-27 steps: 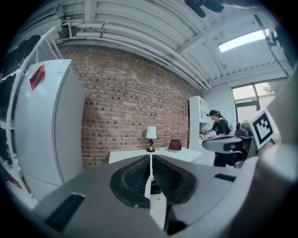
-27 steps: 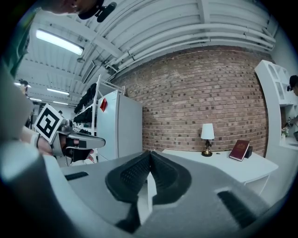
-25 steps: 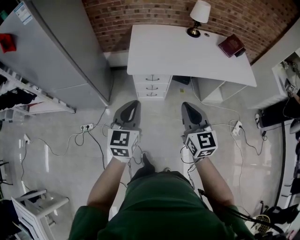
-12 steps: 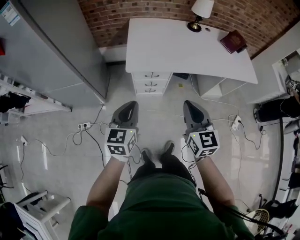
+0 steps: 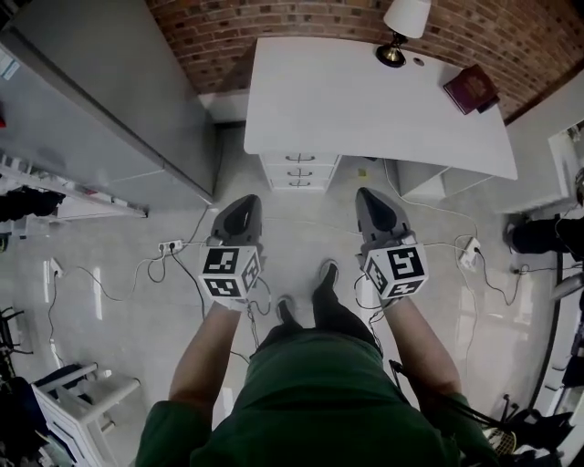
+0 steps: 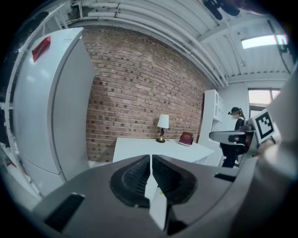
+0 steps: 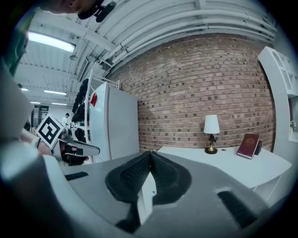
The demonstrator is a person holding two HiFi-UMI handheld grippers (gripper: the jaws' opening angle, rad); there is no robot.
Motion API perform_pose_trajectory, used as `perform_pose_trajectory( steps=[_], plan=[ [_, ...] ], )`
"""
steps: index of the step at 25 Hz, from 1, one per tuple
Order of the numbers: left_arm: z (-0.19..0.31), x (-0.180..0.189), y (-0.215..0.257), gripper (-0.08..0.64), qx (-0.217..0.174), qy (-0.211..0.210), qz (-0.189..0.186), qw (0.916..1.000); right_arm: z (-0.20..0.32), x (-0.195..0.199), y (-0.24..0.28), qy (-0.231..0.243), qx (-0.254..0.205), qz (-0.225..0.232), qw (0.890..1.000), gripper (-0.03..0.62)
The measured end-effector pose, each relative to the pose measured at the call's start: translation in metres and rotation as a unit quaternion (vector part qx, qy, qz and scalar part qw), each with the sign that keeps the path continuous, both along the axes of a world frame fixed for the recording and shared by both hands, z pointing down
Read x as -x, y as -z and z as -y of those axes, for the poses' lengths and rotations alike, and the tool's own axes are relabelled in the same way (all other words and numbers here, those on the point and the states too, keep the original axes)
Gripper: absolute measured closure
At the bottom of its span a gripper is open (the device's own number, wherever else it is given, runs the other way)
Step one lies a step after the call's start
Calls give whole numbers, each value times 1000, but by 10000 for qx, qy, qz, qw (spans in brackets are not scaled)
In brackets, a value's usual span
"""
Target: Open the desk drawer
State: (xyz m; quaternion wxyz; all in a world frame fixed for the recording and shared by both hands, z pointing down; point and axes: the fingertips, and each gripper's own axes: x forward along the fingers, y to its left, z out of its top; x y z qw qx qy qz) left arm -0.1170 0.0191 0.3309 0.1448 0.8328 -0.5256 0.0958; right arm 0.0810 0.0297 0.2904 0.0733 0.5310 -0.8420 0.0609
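The white desk (image 5: 365,100) stands against the brick wall. Its drawer stack (image 5: 299,171) has three shut drawers with small dark handles, under the desk's left end. My left gripper (image 5: 246,202) is shut and holds nothing; it hangs over the floor a short way in front of the drawers, slightly left of them. My right gripper (image 5: 368,195) is also shut and holds nothing, to the right of the drawers. In the left gripper view the shut jaws (image 6: 151,156) point at the desk (image 6: 160,148). From the right gripper (image 7: 150,152) the desk top (image 7: 223,160) shows; the drawers are hidden.
A lamp (image 5: 401,27) and a red book (image 5: 472,88) sit on the desk. A tall grey fridge (image 5: 109,100) stands at the left. Cables and power strips (image 5: 169,245) lie on the floor on both sides. A white shelf unit (image 5: 429,182) is under the desk's right end.
The person has stepped toward the desk, so the desk and drawers lie nearer both grippers. Both grippers stay shut, side by side. A foot now shows between the arms.
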Motion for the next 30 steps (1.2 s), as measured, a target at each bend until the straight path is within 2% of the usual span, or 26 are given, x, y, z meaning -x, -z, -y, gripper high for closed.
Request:
perform_pose_trajectory(
  steps=[5,9,13,17,22,30],
  plan=[
    [44,-8,-5,551,61,314,58,9995,46,-19,-7,189,62,63,9998,592],
    [67,-17,-22,551,282,482,-21,9984,75,-34,-20,307,184,152,9992,592],
    [81,-24,-45,550,521,578,63,9969,97,-45,-37,399,360,219,9983,592],
    [89,-29,-73,549,768,496,120,9957,115,-46,-52,454,477,213,9976,592],
    [106,-37,-120,549,1124,249,-8,9934,132,-45,-81,354,635,202,9972,592],
    [133,-55,-207,549,1776,-196,-545,9824,142,-40,-146,57,1013,263,9945,592]
  ],
)
